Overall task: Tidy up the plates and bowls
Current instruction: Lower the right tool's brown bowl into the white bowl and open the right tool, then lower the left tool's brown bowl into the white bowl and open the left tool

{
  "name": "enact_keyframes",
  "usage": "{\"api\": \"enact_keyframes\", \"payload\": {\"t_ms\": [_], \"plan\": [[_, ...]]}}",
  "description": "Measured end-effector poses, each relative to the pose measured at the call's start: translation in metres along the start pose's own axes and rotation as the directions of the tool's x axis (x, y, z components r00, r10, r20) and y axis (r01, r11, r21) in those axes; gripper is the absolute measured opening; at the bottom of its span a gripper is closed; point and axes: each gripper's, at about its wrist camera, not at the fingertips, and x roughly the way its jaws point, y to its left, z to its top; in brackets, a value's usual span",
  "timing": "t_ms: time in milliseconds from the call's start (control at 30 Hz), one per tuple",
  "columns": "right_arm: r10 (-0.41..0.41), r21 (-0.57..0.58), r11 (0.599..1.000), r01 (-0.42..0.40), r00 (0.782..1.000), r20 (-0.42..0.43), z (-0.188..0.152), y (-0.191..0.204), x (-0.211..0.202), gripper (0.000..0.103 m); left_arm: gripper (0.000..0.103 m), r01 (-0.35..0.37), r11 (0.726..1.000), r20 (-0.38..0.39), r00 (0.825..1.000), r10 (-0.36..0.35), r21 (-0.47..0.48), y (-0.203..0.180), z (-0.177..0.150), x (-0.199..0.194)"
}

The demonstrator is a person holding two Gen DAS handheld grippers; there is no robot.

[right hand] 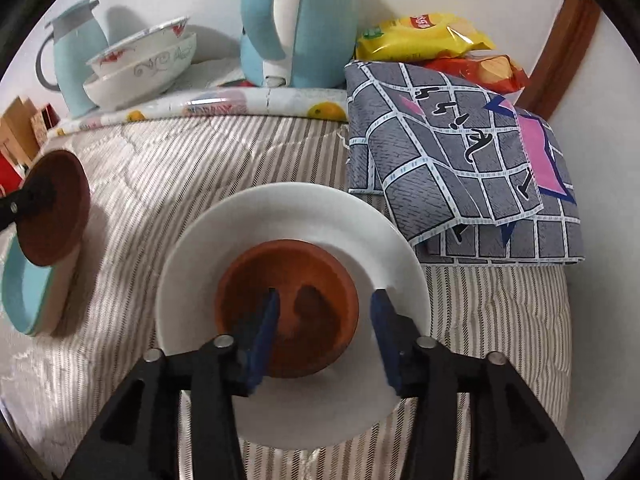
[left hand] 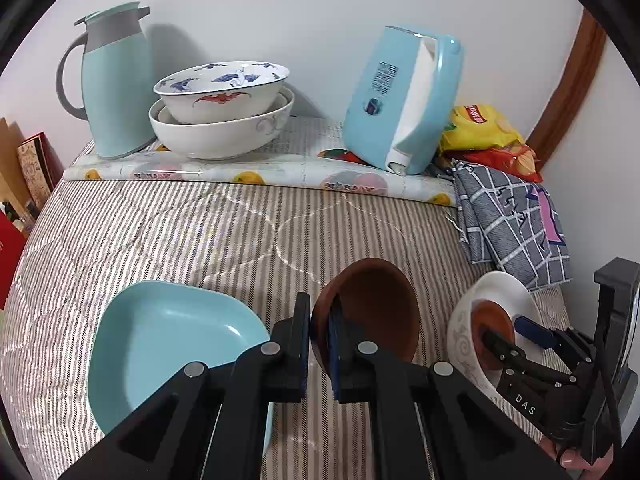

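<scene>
My left gripper (left hand: 320, 340) is shut on the rim of a brown bowl (left hand: 376, 308) and holds it tilted above the striped quilt; the bowl also shows at the left of the right wrist view (right hand: 56, 216). A light blue square plate (left hand: 160, 344) lies just left of it. My right gripper (right hand: 324, 340) is open over a second brown bowl (right hand: 304, 300) that sits inside a white bowl (right hand: 224, 248); the left finger is inside the brown bowl, the right finger outside its rim. That pair shows in the left wrist view (left hand: 500, 300).
On the fruit-print shelf (left hand: 248, 168) at the back stand a pale blue jug (left hand: 112, 84), two stacked white bowls (left hand: 224, 128) and a blue kettle (left hand: 404, 100). Snack bags (right hand: 432, 36) and a folded grey checked cloth (right hand: 460, 152) lie at the right.
</scene>
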Motion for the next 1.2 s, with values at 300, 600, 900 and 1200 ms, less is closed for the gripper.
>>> {"api": "enact_keyframes", "payload": {"t_ms": [300,600,900,1200], "plan": [[0.016,0.017,1.000,-0.017,0.996,0.091,-0.009,-0.005,-0.040,0.048,0.008,0.020,1.000,0.020,1.000,-0.021,0.023,-0.019,-0.003,-0.019],[-0.020,0.087,0.996,0.006,0.986,0.163,-0.032,-0.035,-0.085,0.051,0.008,0.048,0.997,0.038,0.998,-0.050,0.065,-0.050,-0.009,-0.038],[-0.062,0.181,0.983,0.027,0.980,0.190,-0.064,-0.077,-0.113,0.053,0.008,0.077,0.993,0.018,0.997,-0.079,0.093,-0.079,-0.018,-0.038],[-0.079,0.301,0.954,0.018,0.978,0.192,-0.097,-0.116,-0.121,0.056,0.008,0.092,0.987,-0.003,0.996,-0.092,0.130,-0.103,-0.024,-0.027]]}}
